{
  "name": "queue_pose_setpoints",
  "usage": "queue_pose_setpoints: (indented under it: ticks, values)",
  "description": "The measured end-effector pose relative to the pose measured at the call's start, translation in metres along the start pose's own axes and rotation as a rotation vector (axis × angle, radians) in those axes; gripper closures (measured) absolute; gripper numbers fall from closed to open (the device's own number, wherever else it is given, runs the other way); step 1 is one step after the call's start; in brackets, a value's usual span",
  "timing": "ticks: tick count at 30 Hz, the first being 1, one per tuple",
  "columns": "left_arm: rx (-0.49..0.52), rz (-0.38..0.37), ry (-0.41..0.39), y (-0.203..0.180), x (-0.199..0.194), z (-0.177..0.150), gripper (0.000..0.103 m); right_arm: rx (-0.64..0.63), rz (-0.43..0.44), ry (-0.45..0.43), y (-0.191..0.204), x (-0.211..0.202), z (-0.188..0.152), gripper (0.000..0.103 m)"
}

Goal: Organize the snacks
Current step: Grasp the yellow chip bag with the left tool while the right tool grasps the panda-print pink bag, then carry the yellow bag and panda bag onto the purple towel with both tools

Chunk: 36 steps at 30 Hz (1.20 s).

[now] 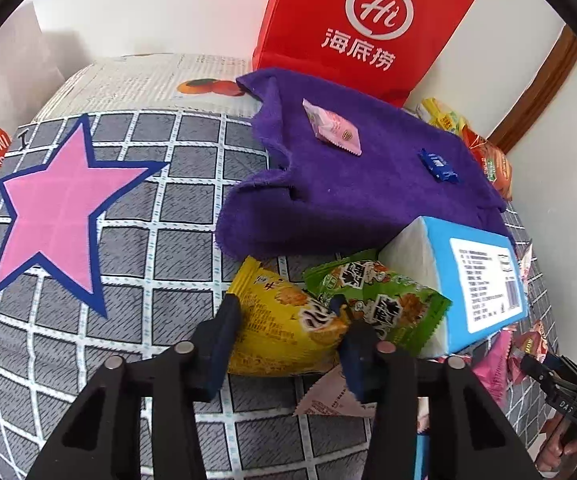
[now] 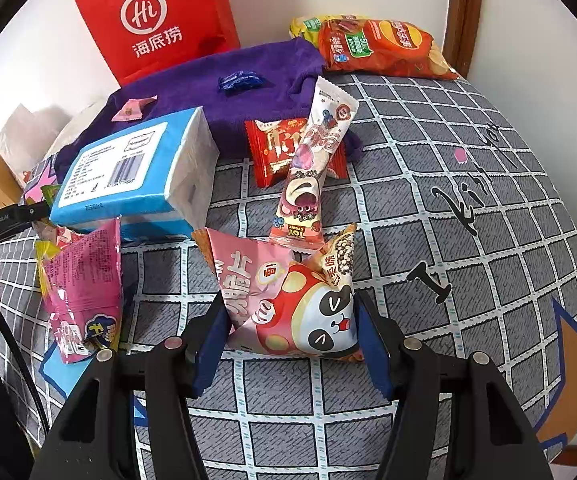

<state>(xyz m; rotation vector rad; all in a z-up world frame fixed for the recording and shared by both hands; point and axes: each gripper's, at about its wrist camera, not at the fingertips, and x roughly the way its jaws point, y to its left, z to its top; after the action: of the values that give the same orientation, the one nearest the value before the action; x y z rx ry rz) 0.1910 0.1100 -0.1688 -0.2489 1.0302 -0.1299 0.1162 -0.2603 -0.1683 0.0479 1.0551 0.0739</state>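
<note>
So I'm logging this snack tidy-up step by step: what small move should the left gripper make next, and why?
Probably a short lift. The left gripper has its blue pads pressed on both sides of the yellow crinkly snack packet, which still lies on the grey checked bedsheet with the green seaweed snack packet overlapping its edge. Raising it slightly should free it from that neighbour.

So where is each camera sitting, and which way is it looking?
Left wrist: sits on the left gripper, looking down along its fingers at the yellow snack packet pinched between them; the other gripper and a hand show at the lower right.
Right wrist: sits on the right gripper, looking down at the panda snack packet it grips; a hand shows at the left edge.
Shared: red bag, purple towel, blue tissue pack, checked bedsheet.
</note>
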Motion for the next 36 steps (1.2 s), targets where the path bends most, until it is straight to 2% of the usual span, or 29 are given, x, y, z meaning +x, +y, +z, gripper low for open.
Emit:
queue_pose_setpoints:
  ticks: [10,20,27,36]
  values:
    - [0.002,0.0,-0.018,-0.005,-0.026,-0.006,0.065,-0.015,0.026,-0.031,0.008,-0.018,-0.001,0.043]
    - [0.037,-0.004,-0.079,-0.025,-0.064,-0.003,0.065,0.0,0.031,-0.085,0.009,-0.046,0.003,0.044]
    - [0.063,-0.013,-0.119,-0.043,-0.081,0.007,0.065,-0.019,0.015,-0.152,0.014,-0.074,0.02,0.044]
    - [0.09,-0.028,-0.166,-0.06,-0.097,0.03,0.065,-0.015,0.022,-0.225,0.019,-0.092,0.062,0.044]
